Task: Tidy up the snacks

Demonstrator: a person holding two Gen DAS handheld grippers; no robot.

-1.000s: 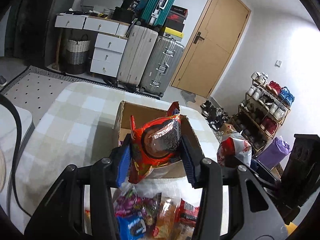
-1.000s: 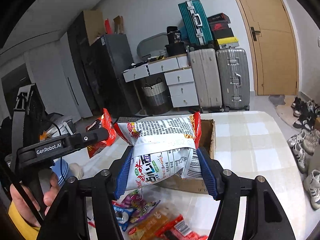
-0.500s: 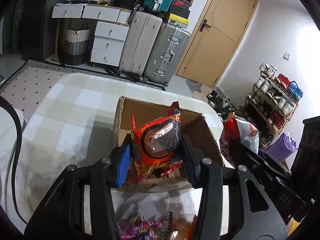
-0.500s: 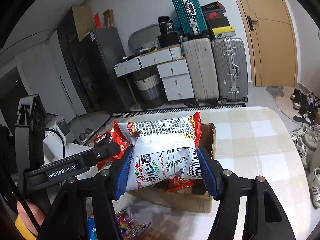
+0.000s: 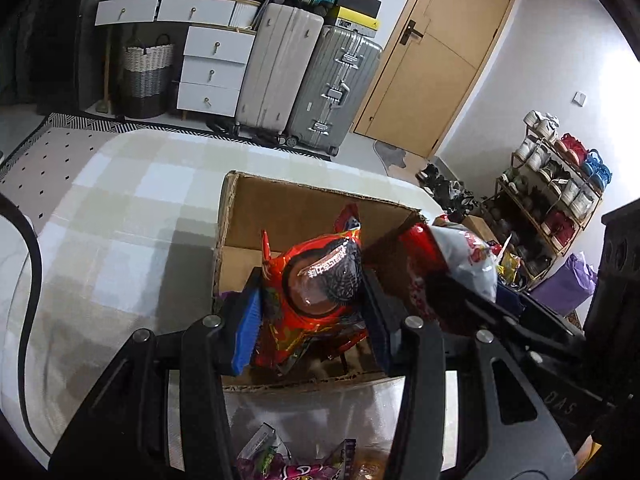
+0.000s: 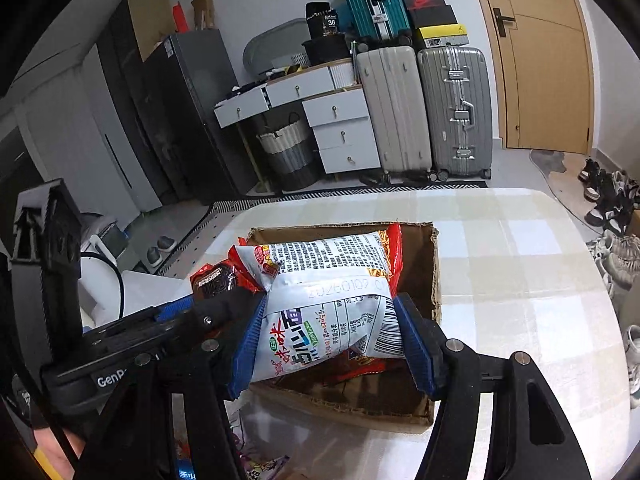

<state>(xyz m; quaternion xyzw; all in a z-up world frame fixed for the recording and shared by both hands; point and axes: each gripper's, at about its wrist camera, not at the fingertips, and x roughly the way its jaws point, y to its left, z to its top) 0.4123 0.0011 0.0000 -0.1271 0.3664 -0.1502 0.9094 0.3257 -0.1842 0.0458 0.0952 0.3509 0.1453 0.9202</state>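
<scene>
hidden: cardboard box (image 6: pixel 434 276) floor beneath my packets | legible: "20260102" on white noodle packet (image 6: pixel 328 304) | jaws: left gripper (image 5: pixel 312 312) clamps red cookie packet (image 5: pixel 316 280), right gripper (image 6: pixel 332 344) clamps noodles

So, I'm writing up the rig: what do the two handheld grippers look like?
Both the left gripper and the right gripper are black, angular frames with silver screw heads and ribbed blue pads lining the jaws. White "Gen" lettering, cut off by the right gripper, marks the left one's side, and a black cable runs behind it.

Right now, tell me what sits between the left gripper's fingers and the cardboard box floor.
The red cookie packet is clamped in the left gripper; below it, red packets lie in the cardboard box, shown in the left wrist view.
</scene>
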